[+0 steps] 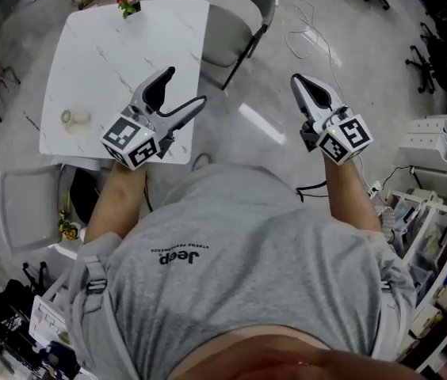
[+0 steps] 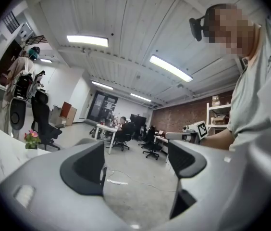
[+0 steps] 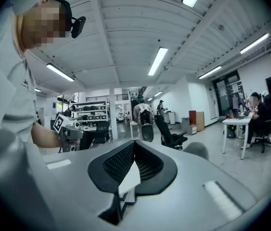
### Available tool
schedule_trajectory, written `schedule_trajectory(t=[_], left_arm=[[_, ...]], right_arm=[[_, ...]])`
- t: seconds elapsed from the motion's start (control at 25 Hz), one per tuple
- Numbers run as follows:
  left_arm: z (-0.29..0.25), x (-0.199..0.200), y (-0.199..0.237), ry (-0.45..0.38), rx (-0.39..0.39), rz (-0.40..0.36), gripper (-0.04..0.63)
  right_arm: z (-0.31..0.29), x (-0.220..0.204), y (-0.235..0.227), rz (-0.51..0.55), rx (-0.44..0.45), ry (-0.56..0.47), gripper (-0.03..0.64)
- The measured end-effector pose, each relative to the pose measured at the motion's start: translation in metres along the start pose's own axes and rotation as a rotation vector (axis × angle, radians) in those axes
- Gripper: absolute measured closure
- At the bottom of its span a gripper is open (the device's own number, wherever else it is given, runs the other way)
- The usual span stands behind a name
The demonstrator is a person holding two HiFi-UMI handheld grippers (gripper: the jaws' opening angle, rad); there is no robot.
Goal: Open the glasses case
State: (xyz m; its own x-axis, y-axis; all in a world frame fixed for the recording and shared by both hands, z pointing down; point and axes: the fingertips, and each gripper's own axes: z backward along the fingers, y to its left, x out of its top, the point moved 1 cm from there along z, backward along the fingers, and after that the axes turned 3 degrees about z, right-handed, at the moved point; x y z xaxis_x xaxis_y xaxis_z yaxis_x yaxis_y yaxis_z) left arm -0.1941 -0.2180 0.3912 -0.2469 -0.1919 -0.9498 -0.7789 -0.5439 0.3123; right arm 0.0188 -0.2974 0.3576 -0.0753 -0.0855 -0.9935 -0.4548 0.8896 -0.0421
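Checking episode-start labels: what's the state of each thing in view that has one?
Left claw: open, empty.
Right claw: shut, empty.
Flower pot: upright at the table's far corner.
Chair: unoccupied, at the table's far right corner.
Small pale object: lying on the table, too small to identify.
Glasses case: none clearly visible.
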Motion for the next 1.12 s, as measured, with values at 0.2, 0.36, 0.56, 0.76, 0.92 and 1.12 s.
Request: schedule_trajectory(t=[0.2,0.36,0.56,0.76,0.92,1.12], left_arm=[[0.058,-0.036,0.064,0.08,0.091,-0.006,0.152],[0.095,-0.076,0.109,0.211,0.117,-0.063,0.15],[0.121,-0.14,0.142,0.456,0.052,-0.196,0.15],[0.124,-0.192,0.153,0.649,-0.074,-0.355,0.15],[0.117,-0.229,0.159,0.763,-0.174,-0.451,0.15],[0.105,-0.269,0.156,0.898,-0.308,-0.583,0.147]], right_arm=[[-0.088,-0.039,0.047,-0.01,0.13,0.085,0.612],[-0.147,-0.068,0.076,-0.018,0.203,0.125,0.612],[-0.194,-0.105,0.11,-0.02,0.278,0.183,0.612],[-0.219,-0.135,0.131,-0.031,0.311,0.233,0.612],[-0.228,-0.151,0.133,-0.034,0.313,0.259,0.612],[-0.215,-0.156,0.122,-0.042,0.285,0.279,0.612]])
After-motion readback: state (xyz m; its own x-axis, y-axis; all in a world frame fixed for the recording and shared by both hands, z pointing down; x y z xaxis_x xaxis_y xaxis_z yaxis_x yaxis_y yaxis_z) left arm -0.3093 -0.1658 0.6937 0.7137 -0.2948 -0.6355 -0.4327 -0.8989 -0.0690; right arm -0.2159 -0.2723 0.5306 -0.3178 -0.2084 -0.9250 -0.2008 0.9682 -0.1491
